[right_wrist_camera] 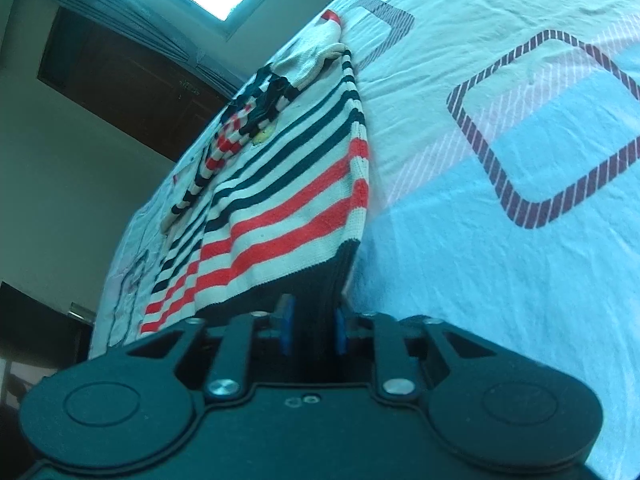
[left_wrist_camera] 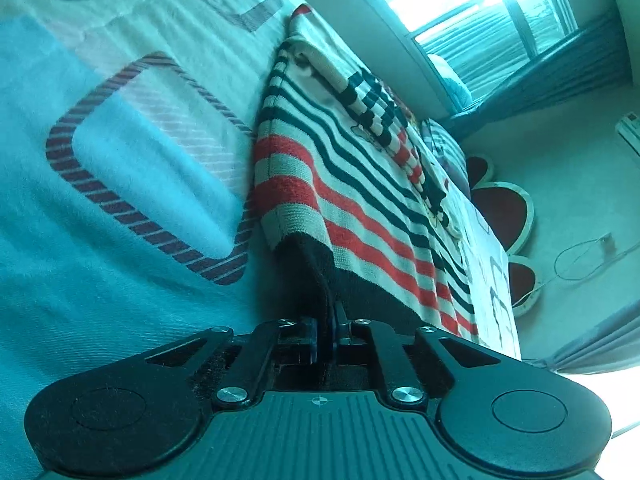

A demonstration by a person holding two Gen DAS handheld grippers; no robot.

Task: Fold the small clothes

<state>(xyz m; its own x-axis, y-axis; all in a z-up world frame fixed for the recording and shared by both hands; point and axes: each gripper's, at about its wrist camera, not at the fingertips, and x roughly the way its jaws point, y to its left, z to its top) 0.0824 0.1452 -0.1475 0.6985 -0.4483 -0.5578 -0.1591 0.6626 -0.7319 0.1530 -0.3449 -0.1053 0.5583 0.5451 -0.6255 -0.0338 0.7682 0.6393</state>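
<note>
- A small knitted striped sweater (left_wrist_camera: 360, 184) lies on a bed covered by a pale sheet (left_wrist_camera: 120, 200) printed with rounded squares outlined in dark red rope-like bands.
- The sweater is cream with thin dark stripes across its far part, broad red stripes nearer, and a dark ribbed hem at the near edge.
- A sleeve with dark and red stripes is folded across the body of the sweater; its cream cuff lies toward the far end.
- The left gripper (left_wrist_camera: 330, 320) has its jaws pressed together on the dark hem at the sweater's near left corner; the knit rises from the pads and the corner is lifted clear of the sheet.
- The right gripper (right_wrist_camera: 312, 328) pinches the dark hem at the near right corner; its blue pads (right_wrist_camera: 286, 330) sit on either side of a thick bunch of ribbed fabric, squeezing it.
- Between the two grips the near edge of the sweater is raised and slopes down to the far part, which rests flat on the sheet.
- In the left wrist view, a bright window (left_wrist_camera: 480, 8) with a dark curtain stands beyond the bed, and red petal-shaped mats (left_wrist_camera: 504, 208) with pale rims lie on the floor to the right of the bed, beside a thin white cable (left_wrist_camera: 580, 256).
- In the right wrist view, dark wooden furniture (right_wrist_camera: 120, 88) stands against the wall to the left of the bed.
</note>
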